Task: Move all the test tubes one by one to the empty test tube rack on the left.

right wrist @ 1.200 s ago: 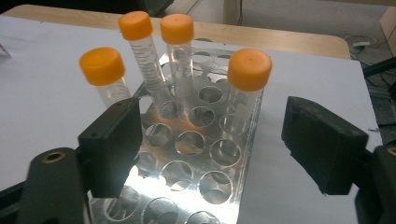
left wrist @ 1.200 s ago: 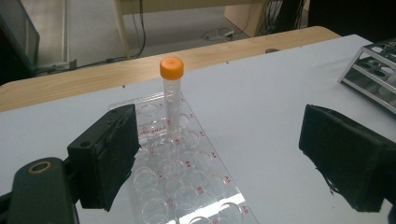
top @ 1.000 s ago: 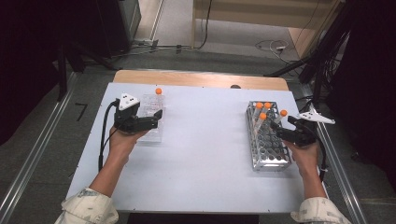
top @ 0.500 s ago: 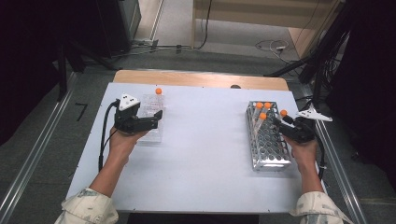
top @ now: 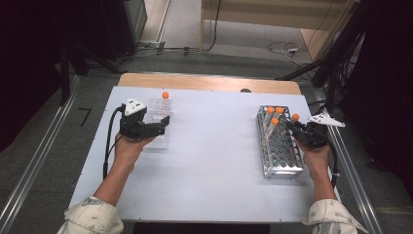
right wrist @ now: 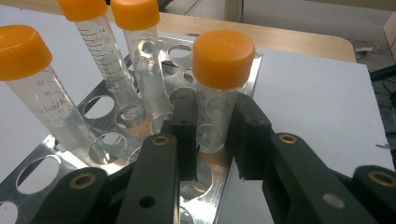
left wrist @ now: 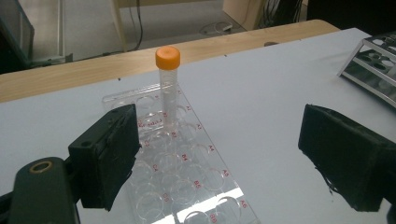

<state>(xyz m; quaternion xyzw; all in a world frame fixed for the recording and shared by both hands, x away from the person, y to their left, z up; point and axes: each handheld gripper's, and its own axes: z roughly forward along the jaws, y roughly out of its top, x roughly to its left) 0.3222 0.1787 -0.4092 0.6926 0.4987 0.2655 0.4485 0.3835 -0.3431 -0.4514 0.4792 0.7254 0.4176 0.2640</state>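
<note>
An orange-capped tube [right wrist: 219, 93] sits clamped in the right hand-held gripper [right wrist: 212, 135] over the metal rack [top: 277, 146] at the table's [top: 214, 161] right; the right gripper view shows this grip. The left hand-held gripper [left wrist: 219, 158] gapes released above a clear well tray [left wrist: 182, 172] holding one tube [left wrist: 168, 84].

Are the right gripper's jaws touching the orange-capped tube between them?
Touching. In the right gripper view, both black jaws of the right gripper press against the clear body of the orange-capped tube, with no gap on either side, above the metal rack.
</note>
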